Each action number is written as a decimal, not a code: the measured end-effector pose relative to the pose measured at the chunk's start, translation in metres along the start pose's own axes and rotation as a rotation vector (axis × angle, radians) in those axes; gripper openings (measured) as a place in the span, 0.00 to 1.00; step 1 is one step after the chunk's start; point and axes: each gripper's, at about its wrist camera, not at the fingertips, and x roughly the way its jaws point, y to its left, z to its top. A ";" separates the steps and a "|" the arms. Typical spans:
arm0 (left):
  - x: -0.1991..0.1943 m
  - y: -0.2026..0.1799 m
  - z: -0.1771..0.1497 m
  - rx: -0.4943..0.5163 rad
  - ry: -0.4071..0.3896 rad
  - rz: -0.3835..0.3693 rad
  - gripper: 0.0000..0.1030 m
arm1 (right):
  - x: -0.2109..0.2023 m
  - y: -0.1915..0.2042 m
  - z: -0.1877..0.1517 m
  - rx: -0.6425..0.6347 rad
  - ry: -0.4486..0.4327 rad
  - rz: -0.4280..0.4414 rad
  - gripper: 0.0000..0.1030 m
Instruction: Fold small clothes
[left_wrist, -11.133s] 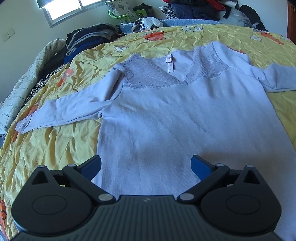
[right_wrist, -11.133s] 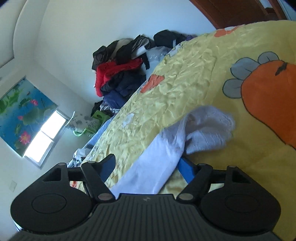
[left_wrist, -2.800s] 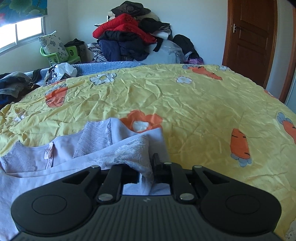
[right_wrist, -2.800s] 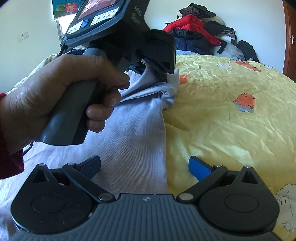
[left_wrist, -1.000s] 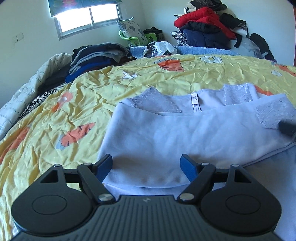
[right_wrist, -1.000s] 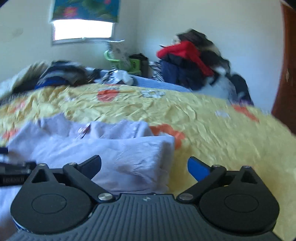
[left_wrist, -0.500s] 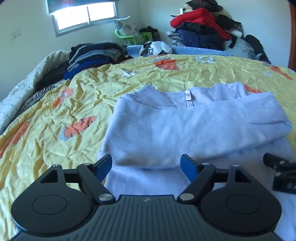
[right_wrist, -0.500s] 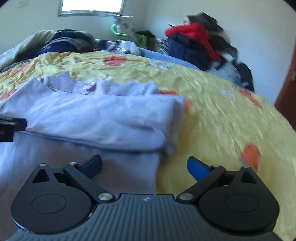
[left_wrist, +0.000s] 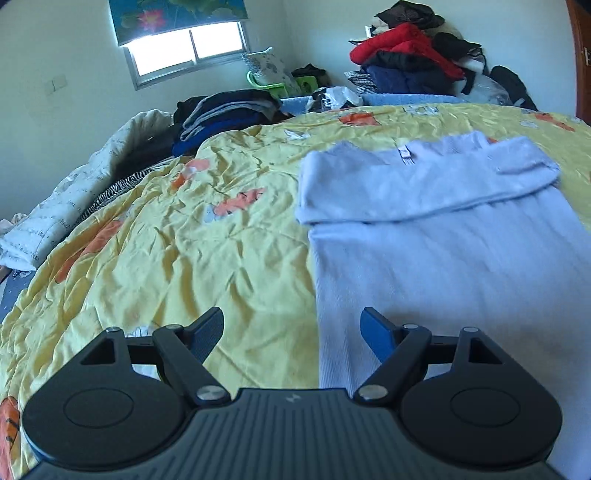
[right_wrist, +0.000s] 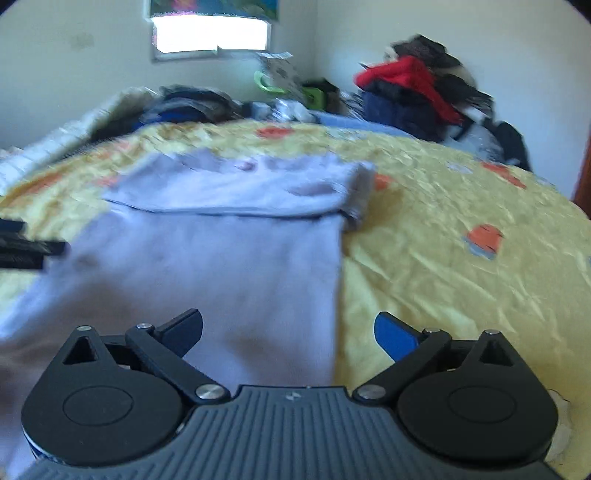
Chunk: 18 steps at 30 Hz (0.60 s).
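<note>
A pale lilac sweater (left_wrist: 443, 236) lies flat on the yellow carrot-print bedsheet (left_wrist: 184, 240), both sleeves folded across its chest. My left gripper (left_wrist: 291, 330) hovers open over the sweater's left edge near the hem, one finger above the sheet and the other above the cloth. In the blurred right wrist view, my right gripper (right_wrist: 288, 328) hovers open over the right edge of the sweater (right_wrist: 221, 258), straddling it the same way. The left gripper's fingers (right_wrist: 33, 248) poke in at that view's left border. Neither gripper holds anything.
A heap of red and dark jackets (left_wrist: 406, 48) rises past the bed's far right. Folded dark clothes (left_wrist: 229, 110) sit at the far left corner, with a white quilt (left_wrist: 74, 192) along the left side. A brown door (left_wrist: 581, 55) shows at the right.
Both grippers drew back from the folded sleeves toward the hem and spread apart. The left now sits over the sweater's left edge, the right over its right edge. The sweater lies still.
</note>
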 end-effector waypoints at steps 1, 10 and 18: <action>-0.001 -0.001 -0.002 0.006 -0.001 -0.001 0.79 | -0.002 0.003 -0.001 -0.009 0.000 0.009 0.99; -0.002 -0.009 -0.019 0.032 -0.024 0.021 0.79 | -0.009 0.025 -0.012 -0.075 -0.036 -0.057 0.99; -0.004 -0.004 -0.022 0.006 -0.037 0.060 0.83 | -0.011 0.011 -0.011 -0.007 -0.006 -0.061 0.97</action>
